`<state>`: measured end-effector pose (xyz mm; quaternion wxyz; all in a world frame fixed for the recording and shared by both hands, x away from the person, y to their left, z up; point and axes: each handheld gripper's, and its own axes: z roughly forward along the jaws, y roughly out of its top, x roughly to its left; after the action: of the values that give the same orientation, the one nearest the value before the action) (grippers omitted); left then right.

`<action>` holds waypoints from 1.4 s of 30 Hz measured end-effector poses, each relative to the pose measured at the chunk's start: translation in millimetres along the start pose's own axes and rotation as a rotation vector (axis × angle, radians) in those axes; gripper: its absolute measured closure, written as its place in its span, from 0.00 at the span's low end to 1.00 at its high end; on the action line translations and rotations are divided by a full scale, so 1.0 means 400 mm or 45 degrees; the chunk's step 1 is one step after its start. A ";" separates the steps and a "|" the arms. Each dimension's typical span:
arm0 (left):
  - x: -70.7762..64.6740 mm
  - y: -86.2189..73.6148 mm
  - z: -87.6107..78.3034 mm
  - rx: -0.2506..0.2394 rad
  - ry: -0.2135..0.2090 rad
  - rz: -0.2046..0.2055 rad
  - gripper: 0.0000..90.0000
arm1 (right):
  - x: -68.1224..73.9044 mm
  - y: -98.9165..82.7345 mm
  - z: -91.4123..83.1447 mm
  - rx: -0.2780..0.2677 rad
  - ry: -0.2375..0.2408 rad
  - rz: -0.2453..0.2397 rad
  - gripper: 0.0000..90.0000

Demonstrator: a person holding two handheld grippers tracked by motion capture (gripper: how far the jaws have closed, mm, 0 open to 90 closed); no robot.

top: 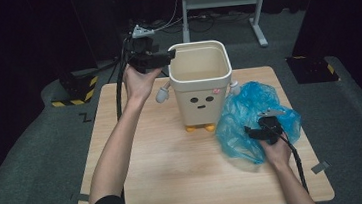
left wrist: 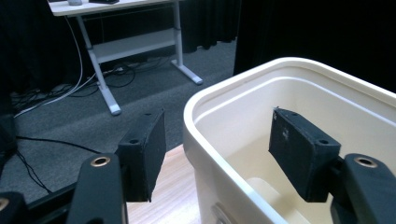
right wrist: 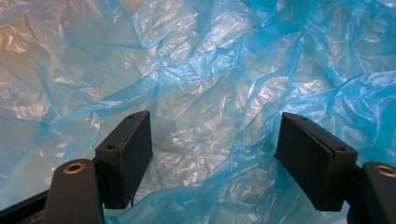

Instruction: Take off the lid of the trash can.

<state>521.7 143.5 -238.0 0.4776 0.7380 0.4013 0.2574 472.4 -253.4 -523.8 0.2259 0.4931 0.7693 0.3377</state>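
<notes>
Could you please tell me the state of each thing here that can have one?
Bin: upright, empty as far as visible.
Blue bag: crumpled on the table beside the bin.
Left gripper: open, jaws straddling the bin's rim.
Right gripper: open, over the bag.

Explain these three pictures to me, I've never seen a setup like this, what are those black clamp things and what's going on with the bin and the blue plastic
A person sits at a wooden table holding a hand-held two-jaw clamp in each hand. The wide picture comes from a camera above the table. The other two come from cameras riding on each clamp, looking along its black jaws.

On the table stands a cream bin with a face drawn on it and, beside it, a crumpled blue plastic bag.

The left gripper straddles the bin's rim, one jaw outside the wall and one inside, not yet pressing on it. The right gripper hangs open over the bag, not gripping it. Nothing is held yet.
</notes>
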 end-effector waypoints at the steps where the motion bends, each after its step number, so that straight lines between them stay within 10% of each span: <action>1: 0.000 0.000 0.000 0.000 0.000 0.000 0.41 | 0.000 0.000 0.000 0.000 0.000 0.000 0.30; 42: 0.041 0.009 0.127 0.035 0.026 -0.051 0.63 | 0.000 0.000 0.000 0.001 0.000 -0.001 0.30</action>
<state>570.5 131.1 -255.7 0.4685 0.7336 0.4244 0.2496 472.4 -253.5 -523.8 0.2258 0.4929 0.7695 0.3376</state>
